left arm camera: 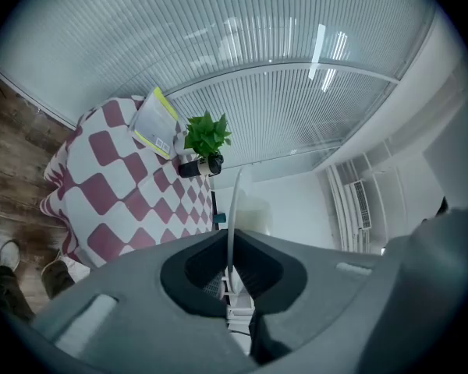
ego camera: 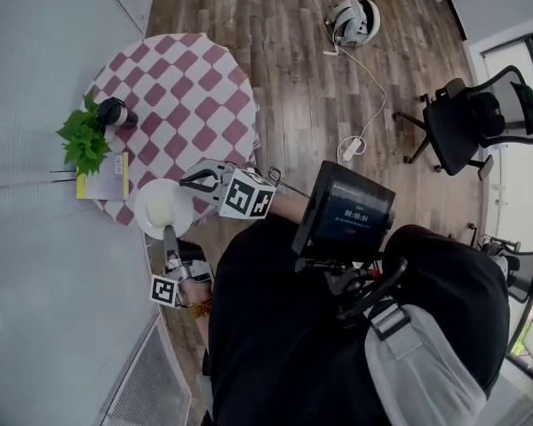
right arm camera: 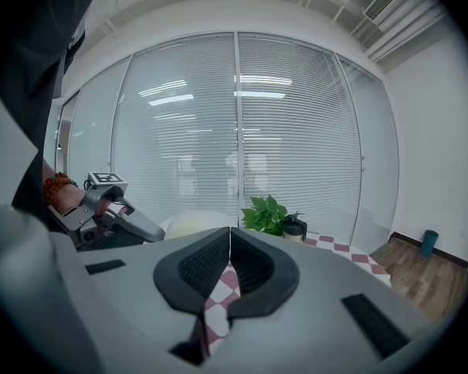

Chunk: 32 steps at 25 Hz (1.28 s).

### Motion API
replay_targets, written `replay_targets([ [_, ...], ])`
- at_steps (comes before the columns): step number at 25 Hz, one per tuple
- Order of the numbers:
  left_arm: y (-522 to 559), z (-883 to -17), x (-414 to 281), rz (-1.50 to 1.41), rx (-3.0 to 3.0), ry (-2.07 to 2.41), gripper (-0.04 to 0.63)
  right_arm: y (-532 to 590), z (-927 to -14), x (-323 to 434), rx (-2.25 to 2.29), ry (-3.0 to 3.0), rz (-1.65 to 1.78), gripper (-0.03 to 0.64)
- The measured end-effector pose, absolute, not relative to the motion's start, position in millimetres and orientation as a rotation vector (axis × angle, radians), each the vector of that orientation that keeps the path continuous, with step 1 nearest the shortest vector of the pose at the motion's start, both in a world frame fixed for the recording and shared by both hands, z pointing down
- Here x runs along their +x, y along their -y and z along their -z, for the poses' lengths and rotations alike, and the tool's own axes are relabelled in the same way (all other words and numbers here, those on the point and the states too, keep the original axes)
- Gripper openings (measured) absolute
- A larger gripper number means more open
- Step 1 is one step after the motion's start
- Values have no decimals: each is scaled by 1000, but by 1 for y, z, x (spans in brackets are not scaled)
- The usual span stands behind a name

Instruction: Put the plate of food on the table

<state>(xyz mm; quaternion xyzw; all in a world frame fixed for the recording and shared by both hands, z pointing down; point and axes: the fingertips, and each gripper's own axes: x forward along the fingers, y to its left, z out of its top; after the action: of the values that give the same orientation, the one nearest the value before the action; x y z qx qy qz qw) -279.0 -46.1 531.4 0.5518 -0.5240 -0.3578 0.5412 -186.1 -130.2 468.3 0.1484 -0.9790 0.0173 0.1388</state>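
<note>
Holding the plate: the left gripper [ego camera: 170, 234] has its jaws clamped on the near rim of the white plate [ego camera: 158, 204]; in the left gripper view the plate [left arm camera: 235, 201] stands edge-on, as a thin white line rising from between the closed pads.
Plate position: over the table's near edge, partly past it, beside the book's near corner; whether it rests on the cloth or hangs just above cannot be told.
Food: a pale mound shows on the plate in the right gripper view [right arm camera: 193, 223]; its kind cannot be made out.
Right gripper [ego camera: 195, 183]: jaws pressed together with nothing between them, just beside the plate's right rim, apart from it.
Table [ego camera: 191, 87]: round, under a red-and-white checked cloth.
Book [ego camera: 103, 179]: flat at the table's left edge, yellow-green border.
Plant [ego camera: 84, 140]: leafy green, just beyond the book.
Mug [ego camera: 115, 112]: dark, just beside the plant on its far side.
Floor beyond: wood planks with a black office chair [ego camera: 473, 122] at right.
</note>
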Motion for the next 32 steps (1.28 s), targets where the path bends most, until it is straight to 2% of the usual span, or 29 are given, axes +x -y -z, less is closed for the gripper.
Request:
replay_targets([
  [13,126,-540,-239,798,1323,1233,18,203,-490,-144,498,2805,-117,11],
  [32,279,-545,-302,737,1425,1137,18,222,-520,-195,616,2721,-246,11],
])
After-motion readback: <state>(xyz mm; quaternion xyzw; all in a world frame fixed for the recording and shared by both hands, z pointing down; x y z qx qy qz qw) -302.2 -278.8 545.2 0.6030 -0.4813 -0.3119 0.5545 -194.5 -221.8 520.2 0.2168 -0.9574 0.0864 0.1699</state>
